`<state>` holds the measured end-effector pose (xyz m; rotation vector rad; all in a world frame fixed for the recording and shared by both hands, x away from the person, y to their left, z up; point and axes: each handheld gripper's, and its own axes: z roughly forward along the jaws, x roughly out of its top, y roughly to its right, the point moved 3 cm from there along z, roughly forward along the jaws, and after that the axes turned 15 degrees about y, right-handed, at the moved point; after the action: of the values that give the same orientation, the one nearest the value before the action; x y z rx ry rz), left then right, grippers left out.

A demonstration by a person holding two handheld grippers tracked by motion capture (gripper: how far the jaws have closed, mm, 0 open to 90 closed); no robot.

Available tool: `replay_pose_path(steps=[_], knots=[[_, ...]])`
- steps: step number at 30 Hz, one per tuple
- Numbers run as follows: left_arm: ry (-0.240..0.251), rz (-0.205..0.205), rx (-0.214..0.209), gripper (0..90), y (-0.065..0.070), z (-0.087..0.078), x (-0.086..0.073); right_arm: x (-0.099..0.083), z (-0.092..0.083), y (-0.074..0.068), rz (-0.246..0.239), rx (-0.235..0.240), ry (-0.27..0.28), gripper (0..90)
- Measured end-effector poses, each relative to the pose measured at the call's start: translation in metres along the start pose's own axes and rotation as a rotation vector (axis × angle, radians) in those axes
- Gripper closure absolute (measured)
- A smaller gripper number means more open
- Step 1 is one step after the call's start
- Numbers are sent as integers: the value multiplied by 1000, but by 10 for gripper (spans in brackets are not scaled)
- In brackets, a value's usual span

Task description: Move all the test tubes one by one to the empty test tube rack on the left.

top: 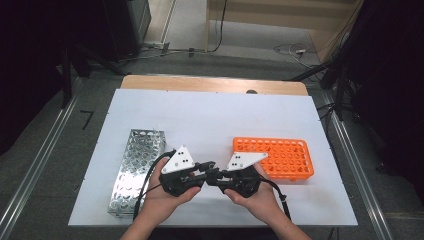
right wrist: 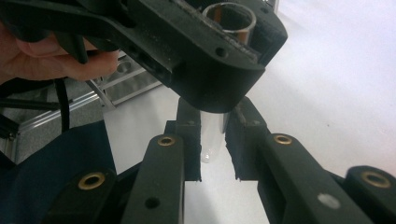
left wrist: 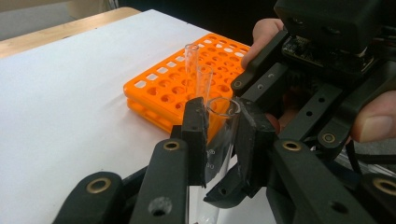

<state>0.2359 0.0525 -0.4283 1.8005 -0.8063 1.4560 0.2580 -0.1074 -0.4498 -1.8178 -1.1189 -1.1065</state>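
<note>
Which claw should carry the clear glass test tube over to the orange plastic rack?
Probably right: the right claw grips the clear glass test tube and sits beside the orange plastic rack; the left claw clamps it too.

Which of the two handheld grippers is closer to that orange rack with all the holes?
Right. The right gripper hangs just off the near left corner of the orange rack, its plate overlapping the rack's edge. The left gripper sits farther left, toward the metal rack.

In the left gripper view the test tube's (left wrist: 219, 135) bottom is cut off at the 6 o'clock edge, its middle is covered by the clamped jaws, and in the high view the tube is too small to be made out between the left gripper (top: 204, 170) and right gripper (top: 218, 175).
</note>
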Motion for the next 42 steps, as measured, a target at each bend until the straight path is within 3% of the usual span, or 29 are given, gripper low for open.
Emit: replay_pose_path(steps=[7, 10, 18, 25, 42], knots=[[4, 7, 2, 758, 0, -1, 0, 0, 0, 1, 8, 11, 2, 726], [7, 8, 9, 759, -1, -2, 1, 0, -1, 2, 22, 18, 11, 668], [26, -2, 39, 759, -9, -9, 5, 3, -9, 4, 20, 21, 48, 318], [46, -8, 73, 759, -17, -18, 9, 6, -21, 14, 48, 33, 73, 11], [114, -10, 190, 759, -48, -52, 25, 2, -59, 39, 64, -60, 135, 0]])
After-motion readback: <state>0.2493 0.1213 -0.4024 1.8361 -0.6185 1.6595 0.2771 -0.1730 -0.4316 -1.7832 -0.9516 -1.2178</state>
